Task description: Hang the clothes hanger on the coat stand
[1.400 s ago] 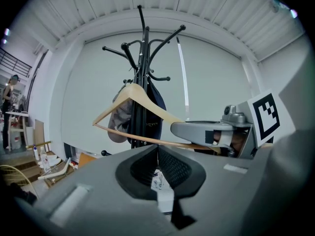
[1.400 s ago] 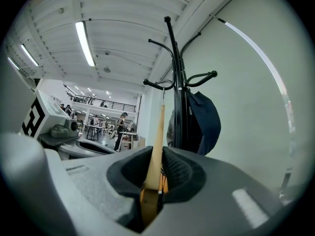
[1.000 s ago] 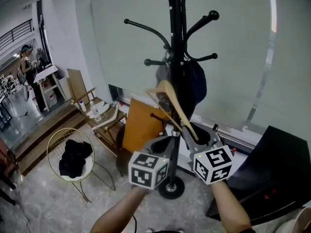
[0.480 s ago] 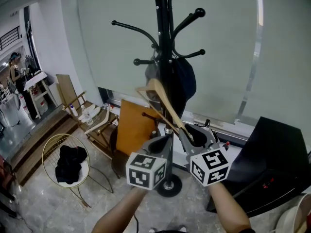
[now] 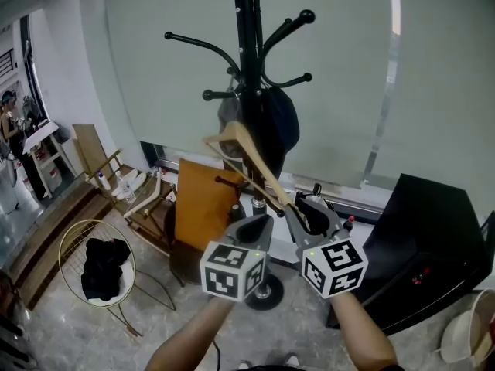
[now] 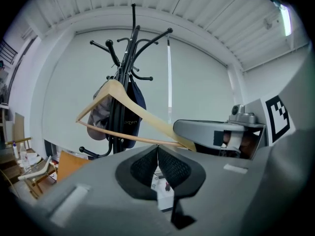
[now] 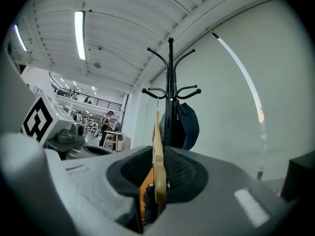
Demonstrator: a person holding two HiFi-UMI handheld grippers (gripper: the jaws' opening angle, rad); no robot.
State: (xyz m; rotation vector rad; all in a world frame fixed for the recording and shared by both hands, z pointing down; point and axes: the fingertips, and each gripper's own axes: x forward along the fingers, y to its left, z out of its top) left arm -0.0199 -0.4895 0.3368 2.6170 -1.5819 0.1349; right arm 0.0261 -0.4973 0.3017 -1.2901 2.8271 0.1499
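A black coat stand rises in the middle, with a dark cap and a grey one hanging on its lower hooks. A wooden clothes hanger tilts up towards the stand, its metal hook near the pole. My right gripper is shut on the hanger's lower right end. In the right gripper view the hanger stands edge-on between the pads, in line with the stand. My left gripper is shut just below the hanger's bottom bar, with nothing between its pads.
A black cabinet stands at the right. Left of the stand's base are an orange board, a wooden folding chair and a round wire basket holding dark cloth. A pale blind covers the window behind.
The head view has swung right, so the stand and room slid left. The hanger stays in the right gripper at the same tilt. Both grippers keep their places in the view.
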